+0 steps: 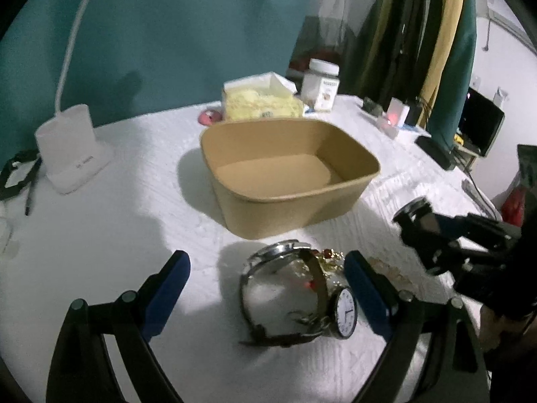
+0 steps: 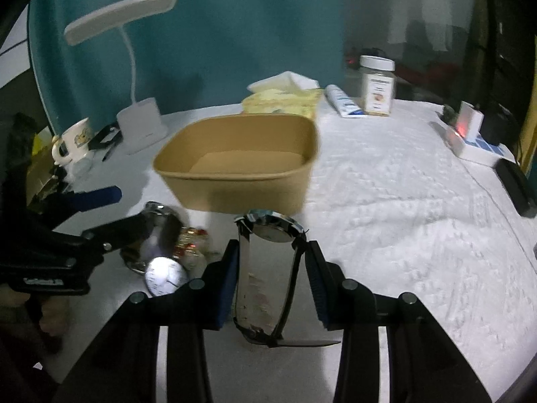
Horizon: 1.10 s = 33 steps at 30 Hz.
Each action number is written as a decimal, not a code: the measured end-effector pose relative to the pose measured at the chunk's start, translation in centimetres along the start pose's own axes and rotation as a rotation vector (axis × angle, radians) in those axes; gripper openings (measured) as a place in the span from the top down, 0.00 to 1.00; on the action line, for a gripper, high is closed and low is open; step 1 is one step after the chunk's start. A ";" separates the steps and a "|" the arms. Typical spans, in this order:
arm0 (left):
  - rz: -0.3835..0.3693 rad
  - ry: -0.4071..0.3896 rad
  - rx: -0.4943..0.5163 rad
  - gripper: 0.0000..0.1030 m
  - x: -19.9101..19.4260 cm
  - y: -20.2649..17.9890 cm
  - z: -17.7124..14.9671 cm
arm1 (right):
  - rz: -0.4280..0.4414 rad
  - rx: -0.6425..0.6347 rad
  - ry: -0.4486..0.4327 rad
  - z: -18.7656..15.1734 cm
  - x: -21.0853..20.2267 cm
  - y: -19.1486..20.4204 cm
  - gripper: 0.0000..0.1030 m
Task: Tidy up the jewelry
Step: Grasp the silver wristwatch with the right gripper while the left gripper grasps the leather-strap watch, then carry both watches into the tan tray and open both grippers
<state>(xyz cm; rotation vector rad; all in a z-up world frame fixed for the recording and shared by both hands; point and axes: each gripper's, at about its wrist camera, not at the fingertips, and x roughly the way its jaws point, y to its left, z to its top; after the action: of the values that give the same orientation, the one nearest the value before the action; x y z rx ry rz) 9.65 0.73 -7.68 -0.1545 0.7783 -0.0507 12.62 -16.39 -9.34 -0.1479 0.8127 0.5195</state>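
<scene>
In the right wrist view the right gripper (image 2: 272, 282) has its jaws clenched on a watch (image 2: 268, 262). The blue pads press the strap loop from both sides, in the lower middle of the frame. The watch's long axis runs up the frame along the fingers. Its round case sits at the top, just past the fingertips, and a loose strap end pokes out at the bottom. I judge the watch is raised off the white cover, though the frame does not settle that.

The brown paper box (image 2: 235, 164) lies directly above the case in the frame, close ahead of the jaws, and looks empty. So the coming move is probably a short carry forward over the near rim, then a release.

In the left wrist view the left gripper (image 1: 268, 278) has its jaws released and wide. Between them, in the lower middle of the frame, lies the rest of the pile. It holds a metal-band watch (image 1: 268, 262), a white-dial watch (image 1: 345, 312) and some gold jewelry (image 1: 330, 258). The white-dial watch sits just beside the right-hand pad. None of it is gripped.

The same box (image 1: 288, 174) stands above that pile at frame centre. The right gripper is nearer to delivering.
</scene>
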 end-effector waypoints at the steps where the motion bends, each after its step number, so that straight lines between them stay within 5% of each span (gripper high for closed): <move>1: -0.004 0.011 0.003 0.13 0.4 -0.2 -0.1 | -0.002 0.008 -0.003 0.0 -0.1 -0.5 0.64; 5: -0.029 0.068 -0.004 0.45 1.6 -0.4 -0.3 | -0.004 0.028 -0.014 -0.3 -0.6 -2.0 0.64; 14: -0.036 0.042 -0.026 0.49 0.1 0.1 -0.1 | 0.023 0.018 -0.036 -0.4 -1.1 -1.9 0.64; 21: 0.076 -0.015 0.064 0.49 -2.2 0.3 -0.1 | 0.053 -0.019 -0.035 -0.2 -0.9 0.2 0.64; 25: 0.099 -0.023 0.046 0.78 -2.9 1.9 -0.4 | 0.078 -0.045 -0.026 -0.3 -0.7 1.9 0.64; 33: 0.113 -0.007 -0.010 0.82 -3.7 4.4 -0.9 | 0.080 -0.074 -0.032 -0.2 -0.9 3.4 0.64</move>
<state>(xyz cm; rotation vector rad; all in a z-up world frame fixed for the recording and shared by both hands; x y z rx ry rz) 6.33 5.33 -6.46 -0.1197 0.7794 0.0609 10.30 -13.89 -8.62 -0.1749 0.7706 0.6266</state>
